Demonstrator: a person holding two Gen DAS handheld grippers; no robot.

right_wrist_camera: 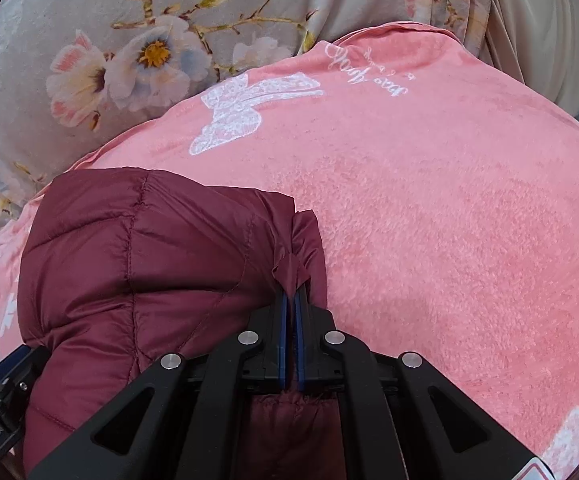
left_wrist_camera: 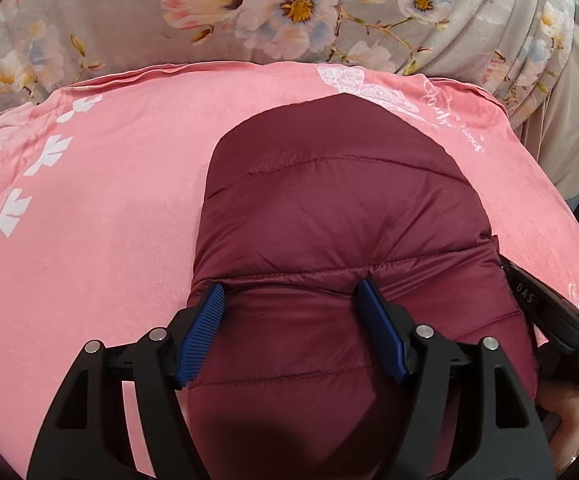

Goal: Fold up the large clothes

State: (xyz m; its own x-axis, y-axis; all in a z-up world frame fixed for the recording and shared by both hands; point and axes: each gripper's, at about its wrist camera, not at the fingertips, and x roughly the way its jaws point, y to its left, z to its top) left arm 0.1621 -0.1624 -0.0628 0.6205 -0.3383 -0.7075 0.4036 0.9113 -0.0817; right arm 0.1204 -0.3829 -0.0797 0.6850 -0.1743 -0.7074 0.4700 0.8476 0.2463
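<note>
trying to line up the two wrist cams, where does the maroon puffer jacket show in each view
Left wrist: the maroon puffer jacket fills the lower centre, running between the open left claw.
Right wrist: the jacket sits lower left, a fold pinched in the shut right claw.
Shared landmark: the white lace bow print on the pink blanket.

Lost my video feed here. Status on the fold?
Left gripper open over the maroon jacket. Right gripper shut on the jacket's edge. Jacket bunched on the pink blanket. Nothing in the way.

Both wrist views look steeply down, close, sharing the maroon jacket (left_wrist_camera: 329, 208) and probably one pink blanket (right_wrist_camera: 449, 200).
</note>
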